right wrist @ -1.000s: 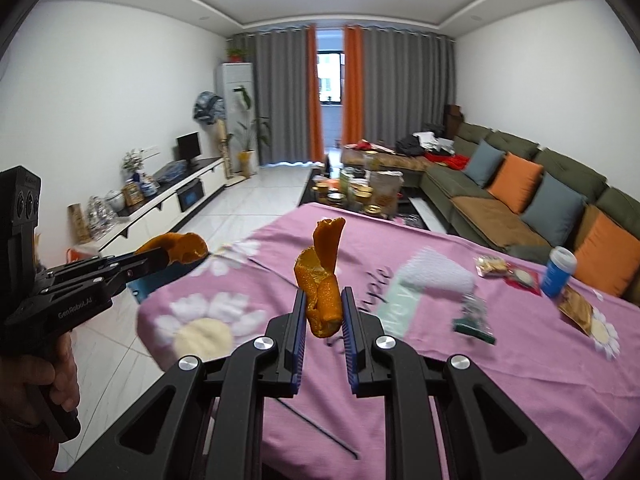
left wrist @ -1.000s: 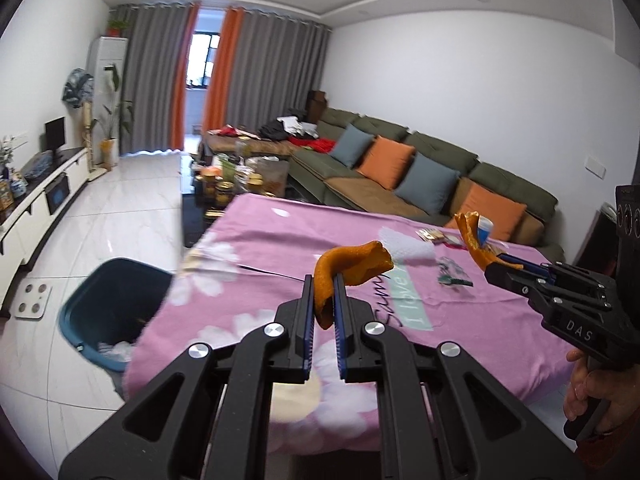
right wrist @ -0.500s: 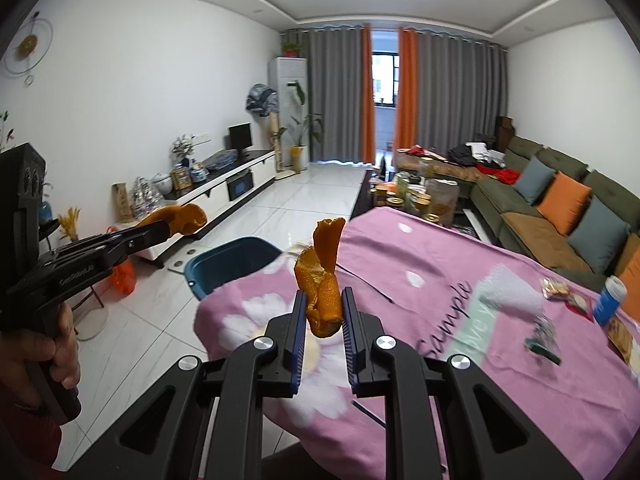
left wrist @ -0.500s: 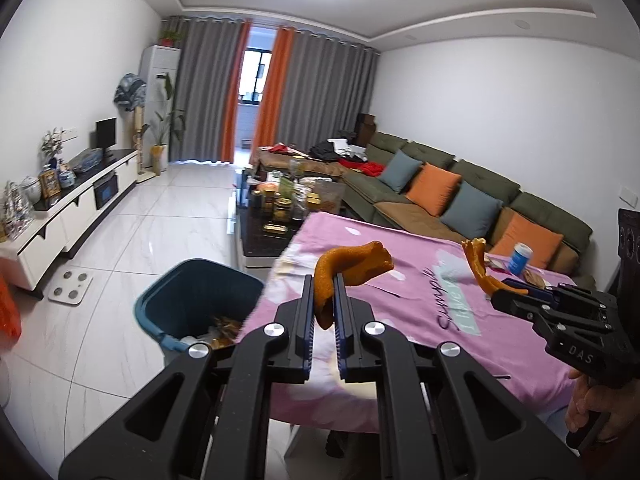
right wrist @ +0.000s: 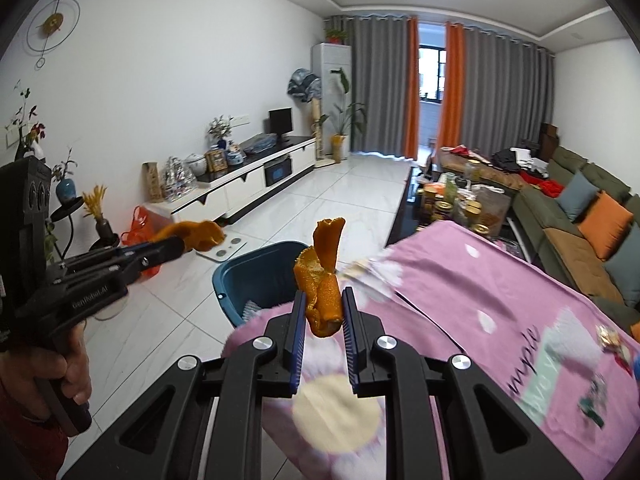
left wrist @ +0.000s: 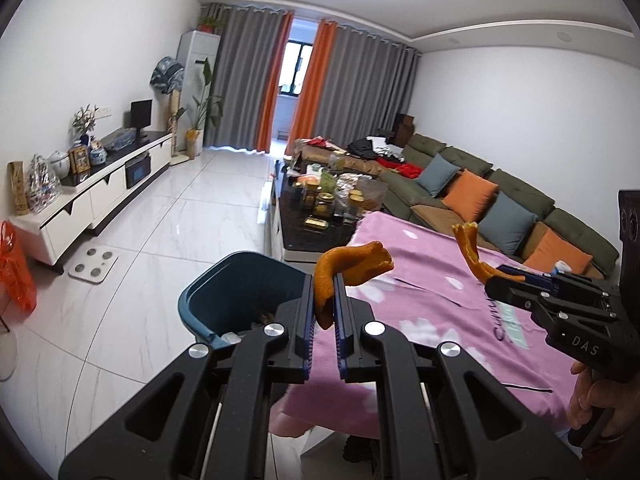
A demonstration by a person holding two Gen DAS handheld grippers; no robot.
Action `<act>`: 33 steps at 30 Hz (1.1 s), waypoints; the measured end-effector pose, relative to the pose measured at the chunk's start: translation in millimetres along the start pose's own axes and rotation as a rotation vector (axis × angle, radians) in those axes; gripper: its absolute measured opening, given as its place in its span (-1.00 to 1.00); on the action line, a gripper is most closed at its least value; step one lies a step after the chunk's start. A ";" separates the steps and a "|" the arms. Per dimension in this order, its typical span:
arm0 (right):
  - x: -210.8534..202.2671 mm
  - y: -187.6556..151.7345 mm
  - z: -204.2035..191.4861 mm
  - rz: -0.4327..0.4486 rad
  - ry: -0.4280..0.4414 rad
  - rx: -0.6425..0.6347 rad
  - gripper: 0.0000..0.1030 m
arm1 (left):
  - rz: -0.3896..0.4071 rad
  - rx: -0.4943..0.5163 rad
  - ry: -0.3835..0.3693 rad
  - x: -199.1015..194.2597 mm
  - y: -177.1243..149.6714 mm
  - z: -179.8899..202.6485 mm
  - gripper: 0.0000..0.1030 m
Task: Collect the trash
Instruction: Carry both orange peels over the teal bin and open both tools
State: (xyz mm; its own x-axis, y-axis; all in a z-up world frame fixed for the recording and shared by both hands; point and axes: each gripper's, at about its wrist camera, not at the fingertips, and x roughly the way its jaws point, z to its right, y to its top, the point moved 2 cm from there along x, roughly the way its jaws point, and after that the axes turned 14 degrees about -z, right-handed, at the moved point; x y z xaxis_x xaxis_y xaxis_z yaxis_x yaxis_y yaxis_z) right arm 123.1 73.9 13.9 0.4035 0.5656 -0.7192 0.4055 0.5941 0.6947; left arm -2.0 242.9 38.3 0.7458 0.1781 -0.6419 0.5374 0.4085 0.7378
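A: In the left wrist view, your left hand-held gripper (left wrist: 323, 308) is pinching a curled strip of orange peel (left wrist: 348, 270) by its lower end; the rest arcs up and off to the right past the tips. Just beyond and below the tips, a little left, sits the teal bin (left wrist: 224, 300) on the tiled floor, with some scraps already inside.

B: And the other one?

A: Off to your right in the same view, your right hand-held gripper (left wrist: 490, 274) is clamped on a second peel (left wrist: 468, 244), over the pink flowered cloth on the surface (left wrist: 432, 280).

B: How will the peel behave?

A: Likely light and leathery, a dried rind with a pebbled skin. It looks stiff enough to hold its curl, so it should drop cleanly once the pads part. It may be a bit brittle at the ragged edges, so keep hold of the thick lower end.

B: Now the right wrist view.

A: Your right hand-held gripper (right wrist: 323, 312) is pressed onto a crumpled, upright peel (right wrist: 322, 280) between the blue ribbed pads (right wrist: 299, 332); its torn flap stands above the tips. The teal bin (right wrist: 256, 280) lies just ahead and slightly left, beyond the cloth's edge (right wrist: 248, 328). Your left hand-held gripper (right wrist: 182, 243) shows at far left, holding its peel (right wrist: 196, 236) above the floor, left of the bin.
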 end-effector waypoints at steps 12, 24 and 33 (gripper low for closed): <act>75.1 47.7 -7.4 -0.091 0.076 -0.057 -0.68 | -0.078 -0.044 0.045 72.0 26.2 -35.2 -0.83; 138.6 72.4 -9.4 -0.202 0.108 -0.100 -0.67 | -0.179 -0.082 0.077 159.7 40.8 -54.0 -0.83; 174.1 76.3 -13.2 -0.277 0.133 -0.116 -0.67 | -0.241 -0.096 0.093 216.2 39.1 -63.4 -0.82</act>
State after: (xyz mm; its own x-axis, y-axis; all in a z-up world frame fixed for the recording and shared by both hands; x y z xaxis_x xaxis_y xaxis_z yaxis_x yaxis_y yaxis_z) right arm 213.5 225.2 -58.5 0.1767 0.4385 -0.8812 0.3856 0.7929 0.4718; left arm 155.4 354.1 -84.9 0.5591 0.1445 -0.8164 0.6520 0.5316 0.5406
